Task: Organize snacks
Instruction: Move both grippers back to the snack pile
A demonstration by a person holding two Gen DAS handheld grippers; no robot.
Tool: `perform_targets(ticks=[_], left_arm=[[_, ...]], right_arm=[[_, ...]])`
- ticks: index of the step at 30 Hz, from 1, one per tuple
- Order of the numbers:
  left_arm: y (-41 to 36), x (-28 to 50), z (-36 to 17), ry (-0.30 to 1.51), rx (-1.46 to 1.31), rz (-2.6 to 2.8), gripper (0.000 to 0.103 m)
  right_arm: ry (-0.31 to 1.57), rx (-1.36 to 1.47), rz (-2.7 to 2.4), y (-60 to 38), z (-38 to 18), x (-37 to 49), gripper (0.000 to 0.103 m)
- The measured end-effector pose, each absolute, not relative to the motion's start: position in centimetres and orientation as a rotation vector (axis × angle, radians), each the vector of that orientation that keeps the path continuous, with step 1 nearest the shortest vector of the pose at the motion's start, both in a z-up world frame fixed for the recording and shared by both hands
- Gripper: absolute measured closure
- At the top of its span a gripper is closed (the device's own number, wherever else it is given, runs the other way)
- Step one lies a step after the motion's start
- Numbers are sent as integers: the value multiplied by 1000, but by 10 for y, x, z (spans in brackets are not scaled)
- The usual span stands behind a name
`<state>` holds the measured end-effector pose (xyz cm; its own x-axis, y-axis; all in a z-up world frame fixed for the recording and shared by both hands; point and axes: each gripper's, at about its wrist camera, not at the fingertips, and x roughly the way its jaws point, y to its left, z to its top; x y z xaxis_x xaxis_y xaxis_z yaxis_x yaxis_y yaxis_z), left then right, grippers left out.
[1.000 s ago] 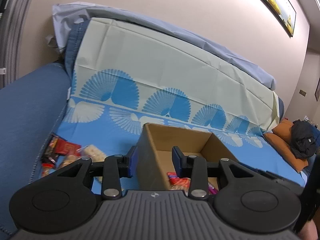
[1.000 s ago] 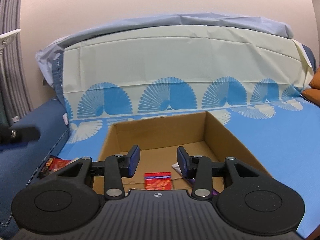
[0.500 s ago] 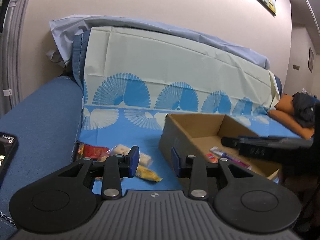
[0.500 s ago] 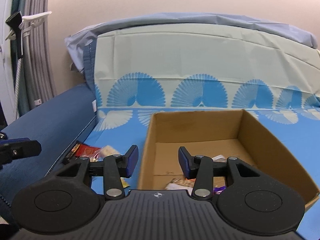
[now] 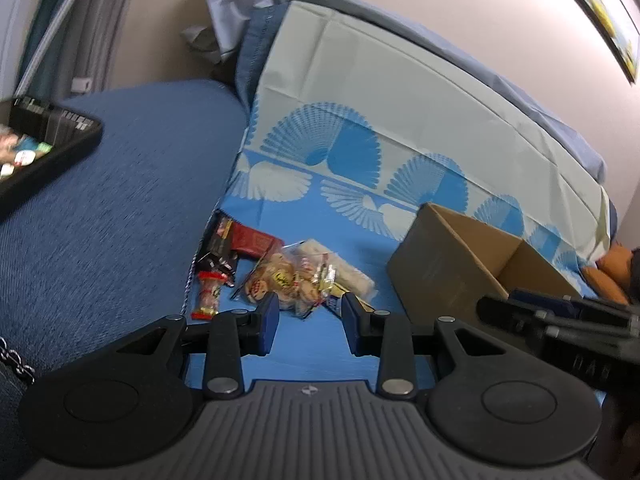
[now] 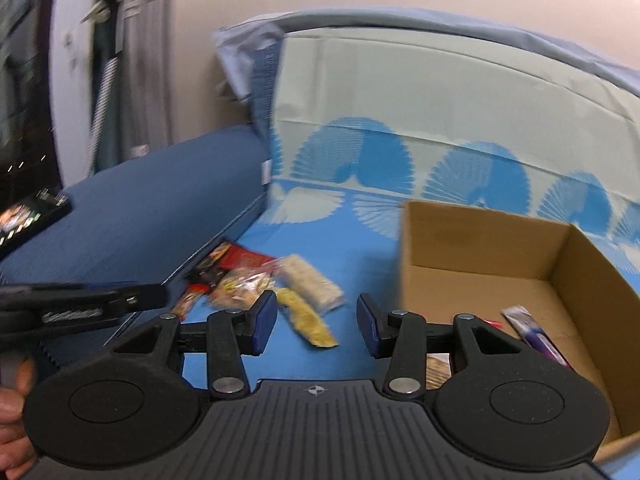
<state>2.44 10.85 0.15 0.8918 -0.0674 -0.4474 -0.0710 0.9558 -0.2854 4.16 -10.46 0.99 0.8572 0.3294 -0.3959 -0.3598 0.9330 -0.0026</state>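
A pile of snack packets point(image 5: 292, 276) lies on the blue cloth beside the sofa arm; it also shows in the right wrist view point(image 6: 256, 284). It holds a dark red packet point(image 5: 250, 240), a clear bag of biscuits point(image 5: 280, 280) and a yellow packet point(image 6: 306, 318). An open cardboard box point(image 5: 452, 268) stands to the right, and the right wrist view point(image 6: 480, 276) shows a purple packet point(image 6: 532, 334) inside. My left gripper point(image 5: 306, 322) is open and empty just short of the pile. My right gripper point(image 6: 316, 322) is open and empty above the yellow packet.
A blue sofa arm point(image 5: 112, 208) rises on the left with a black phone point(image 5: 36, 148) on it. The patterned cloth point(image 5: 400, 128) covers the sofa back. Orange cushions point(image 5: 604, 276) lie at far right. The other gripper crosses each view's edge point(image 6: 80, 300).
Both grippers have swung left, away from the box and toward the snack pile. The pile now sits straight ahead of both. Both stay open and empty.
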Motion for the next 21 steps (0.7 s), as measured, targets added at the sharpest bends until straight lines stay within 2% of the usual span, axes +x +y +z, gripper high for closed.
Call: perform_targets(ticks=[10,14,21], left_arm=[[118,17,5,394,-341,36,65],[120,8,9,347,-341,56,65],[123,2,13,313,-345,48,65]], right_arm=[[350,-237,368,-65,-4,38,57],[400,-262,348,-51,-10,60,56],[512,-293,289,-16,-27,124,42]])
